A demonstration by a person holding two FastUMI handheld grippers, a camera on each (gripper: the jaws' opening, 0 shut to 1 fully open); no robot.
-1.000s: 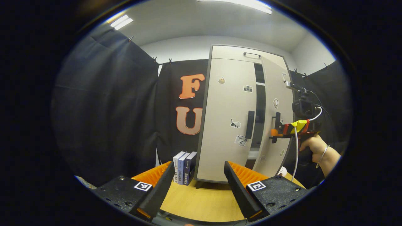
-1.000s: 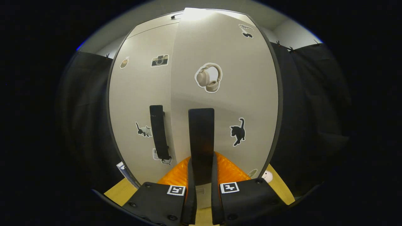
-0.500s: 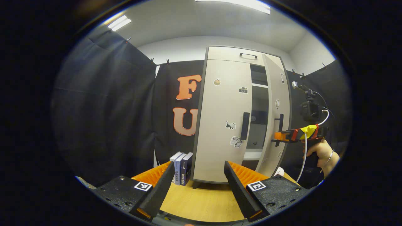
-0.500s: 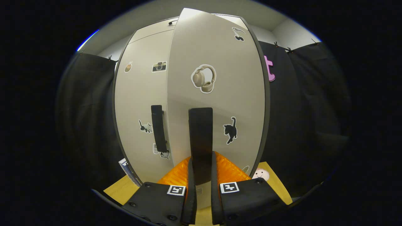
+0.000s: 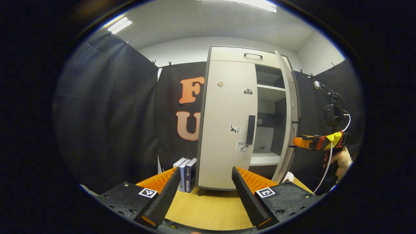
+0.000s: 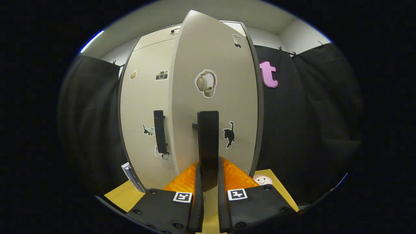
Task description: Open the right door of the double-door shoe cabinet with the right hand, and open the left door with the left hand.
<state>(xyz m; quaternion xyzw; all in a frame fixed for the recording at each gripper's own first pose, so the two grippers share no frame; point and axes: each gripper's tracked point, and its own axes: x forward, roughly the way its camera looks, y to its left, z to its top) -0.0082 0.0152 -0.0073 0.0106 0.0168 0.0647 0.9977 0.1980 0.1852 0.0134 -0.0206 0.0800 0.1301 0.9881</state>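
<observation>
The shoe cabinet [image 5: 227, 123] fills mid-frame in the left gripper view, its right door [image 6: 211, 107] swung wide, its left door [image 5: 224, 130] closed. The right gripper [image 6: 208, 182] is clamped on the right door handle [image 6: 208, 143]; pulling off the hinge arc risks slipping. The left gripper [image 5: 201, 191], fingers apart at the bottom of the frame, could miss the left door handle [image 5: 250, 130].

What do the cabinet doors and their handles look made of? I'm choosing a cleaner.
Right door: likely laminated board, matte beige, flat, with a dark edge band. Right door handle: matte black, plastic or coated metal; unclear. Left door and left handle look alike.
</observation>
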